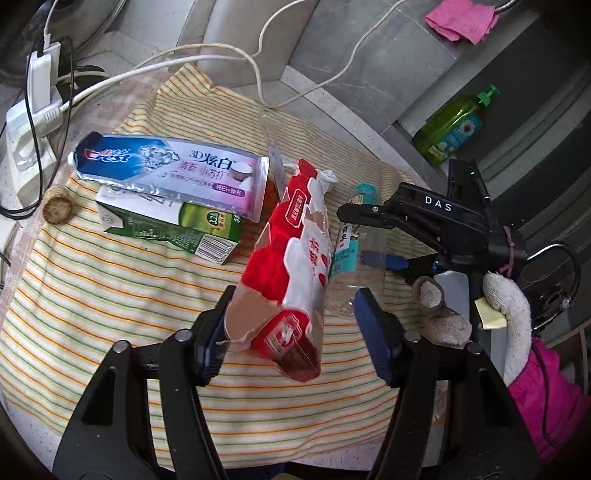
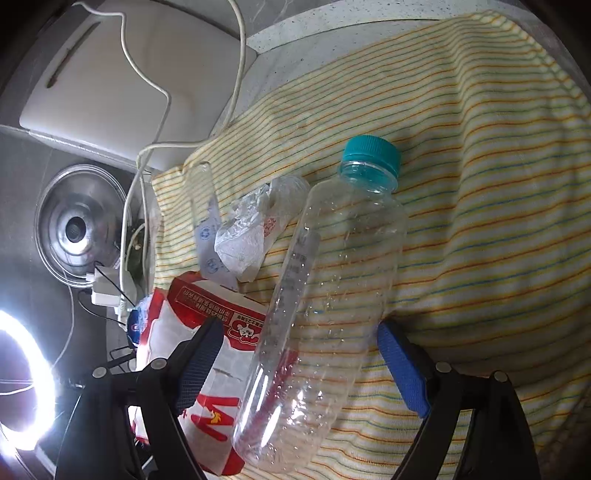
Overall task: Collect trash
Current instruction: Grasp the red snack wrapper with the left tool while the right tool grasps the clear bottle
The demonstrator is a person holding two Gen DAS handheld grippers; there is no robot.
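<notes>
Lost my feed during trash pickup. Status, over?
Left gripper open around red wrapper, left pad touching. Right gripper open astride clear bottle. Bottle overlaps wrapper's edge.

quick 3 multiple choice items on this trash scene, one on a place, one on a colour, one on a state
1. Where does the toothpaste tube lie?
A. on the green carton
B. inside the clear bottle
C. on the pink cloth

2. What colour is the bottle's cap?
A. red
B. teal
C. yellow

3. How does the right gripper stand?
A. shut on the cap
B. shut on the carton
C. open, its pads on either side of the bottle

Answers:
1 A, the tube overlaps the carton's top edge on the striped cloth.
2 B, the cap shows teal.
3 C, both blue pads stand clear of the bottle.
</notes>
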